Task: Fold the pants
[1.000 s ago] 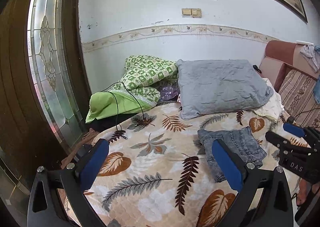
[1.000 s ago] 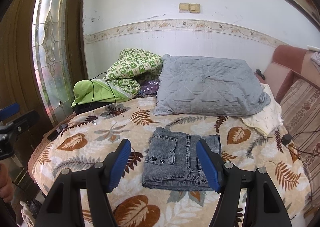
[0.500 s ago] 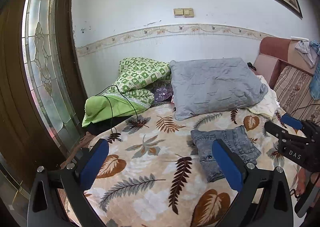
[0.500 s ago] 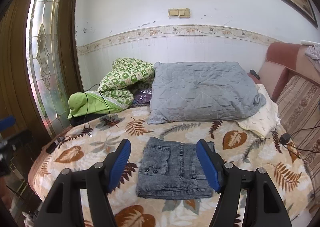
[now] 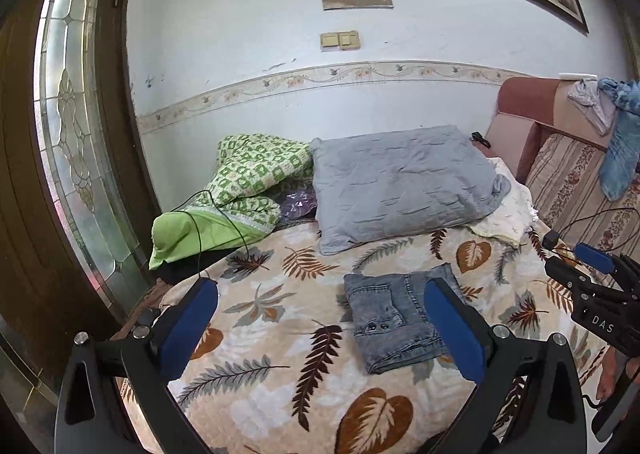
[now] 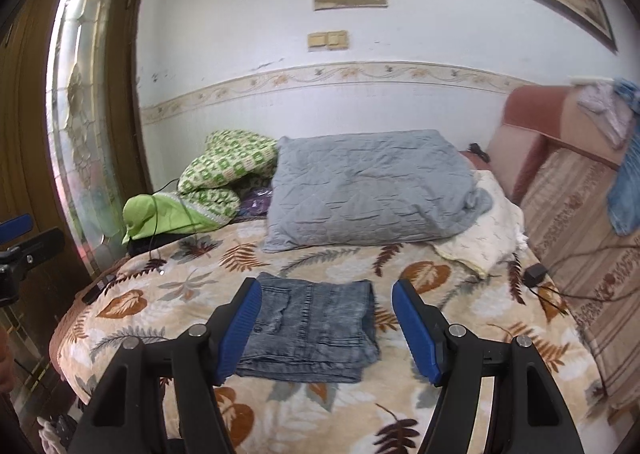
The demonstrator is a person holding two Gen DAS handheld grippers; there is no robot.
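Folded grey denim pants (image 6: 316, 330) lying flat on a leaf-patterned bed (image 6: 472, 338), right gripper (image 6: 326, 328) above the near edge, blue-padded jaws spread wide and gripping nothing, grey pillow (image 6: 368, 189) behind, green blanket (image 6: 216, 177) at left, left gripper (image 6: 16, 250) at far left edge.

1. The folded pants (image 6: 316, 330) lie on the bed (image 6: 132, 318), near its front edge.
2. Behind the pants, a pillow (image 6: 372, 189) rests at the head of the bed, against the wall (image 6: 360, 109).
3. Left of the pillow sits a bunched blanket (image 6: 224, 169).
4. Right of the bed stands a sofa (image 6: 576, 213).
5. Left of the bed is a door (image 6: 72, 125).
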